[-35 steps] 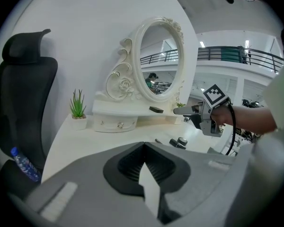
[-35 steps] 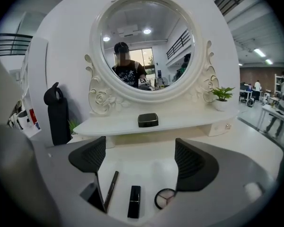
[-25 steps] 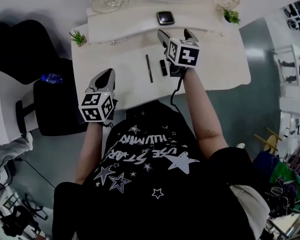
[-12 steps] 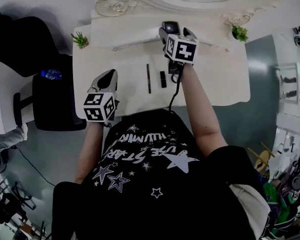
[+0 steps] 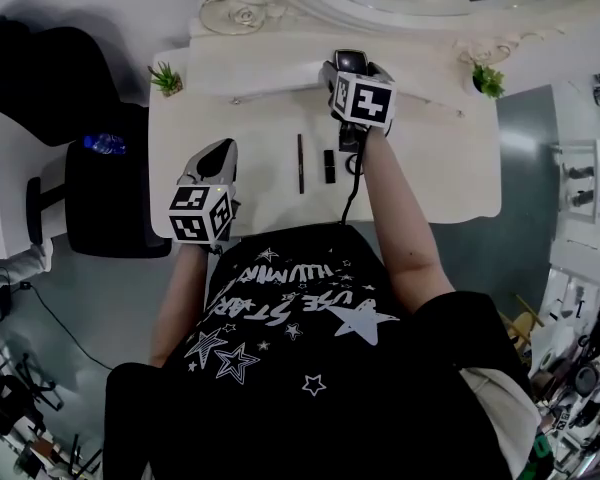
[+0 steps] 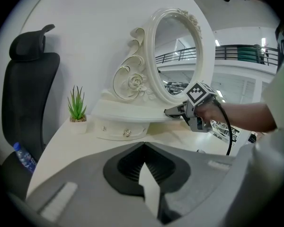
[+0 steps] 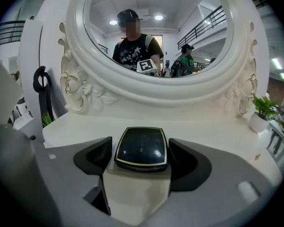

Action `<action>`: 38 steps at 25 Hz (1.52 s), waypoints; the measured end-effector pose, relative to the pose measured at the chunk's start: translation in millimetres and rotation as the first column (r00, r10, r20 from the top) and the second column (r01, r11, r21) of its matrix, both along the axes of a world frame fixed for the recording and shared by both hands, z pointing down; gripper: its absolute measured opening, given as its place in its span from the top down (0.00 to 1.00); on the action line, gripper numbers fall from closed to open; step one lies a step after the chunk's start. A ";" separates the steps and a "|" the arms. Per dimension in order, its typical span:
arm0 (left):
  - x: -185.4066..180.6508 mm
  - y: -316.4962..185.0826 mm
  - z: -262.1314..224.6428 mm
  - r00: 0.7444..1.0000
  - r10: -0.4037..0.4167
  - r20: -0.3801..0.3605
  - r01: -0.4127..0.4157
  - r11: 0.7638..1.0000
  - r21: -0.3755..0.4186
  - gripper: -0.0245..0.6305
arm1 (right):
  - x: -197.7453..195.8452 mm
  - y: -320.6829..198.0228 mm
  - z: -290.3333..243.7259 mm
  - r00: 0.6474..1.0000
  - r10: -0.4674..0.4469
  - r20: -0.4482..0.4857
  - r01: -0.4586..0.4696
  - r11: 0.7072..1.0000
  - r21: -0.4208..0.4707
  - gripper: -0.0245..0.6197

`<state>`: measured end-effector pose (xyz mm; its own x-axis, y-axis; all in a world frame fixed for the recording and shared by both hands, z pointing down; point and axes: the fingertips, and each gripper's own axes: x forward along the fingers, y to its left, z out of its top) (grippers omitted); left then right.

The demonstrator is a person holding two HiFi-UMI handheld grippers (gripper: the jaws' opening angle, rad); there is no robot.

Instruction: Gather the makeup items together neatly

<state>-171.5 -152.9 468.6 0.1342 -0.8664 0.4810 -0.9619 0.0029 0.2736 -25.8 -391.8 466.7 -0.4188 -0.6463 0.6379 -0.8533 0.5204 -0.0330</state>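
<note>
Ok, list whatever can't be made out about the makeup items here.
- Slim dark stick: head view, too small to tell pencil from brush.
- Short dark tube: head view, too small to name; neither shows clearly in a gripper view.
- Compact: head view, partly hidden by the right gripper; right gripper view leaves contact with its jaws unclear.

gleams glossy black on the compact (image 7: 141, 149), edged with a pale metallic line. looks smooth, painted white across the mirror frame (image 7: 151, 91) and shelf (image 7: 217, 131). matt grey plastic with dark ribbed pads (image 6: 130, 168) on the left gripper (image 6: 144, 148).
</note>
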 end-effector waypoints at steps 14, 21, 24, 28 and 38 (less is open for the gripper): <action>-8.0 7.6 -5.7 1.000 0.001 0.005 -0.001 1.000 0.022 0.96 | 1.8 4.8 -11.4 1.000 -0.020 -0.017 0.020 0.999 0.025 0.41; -5.9 15.9 -6.8 1.000 0.029 0.006 -0.029 0.999 0.026 0.96 | 12.3 21.9 -24.4 1.000 -0.010 0.003 0.010 0.998 0.065 0.41; -0.9 17.0 -6.1 0.998 0.058 0.006 -0.058 0.998 0.025 0.96 | 23.5 32.7 -27.1 1.000 -0.003 0.020 0.001 0.997 0.074 0.41; 11.0 15.8 -8.0 0.995 0.098 0.012 -0.098 0.995 0.029 0.96 | 43.4 44.9 -29.4 0.999 0.015 0.032 -0.017 0.996 0.084 0.41; 43.2 19.6 -4.8 0.983 0.185 0.021 -0.185 0.983 0.008 0.96 | 104.6 75.7 -17.5 0.997 0.077 0.030 -0.080 0.992 0.096 0.41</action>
<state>-128.3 -133.2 463.8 0.2829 -0.8325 0.4764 -0.9509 -0.1783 0.2531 78.8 -316.0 449.1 -0.3801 -0.7363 0.5599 -0.8910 0.4539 -0.0080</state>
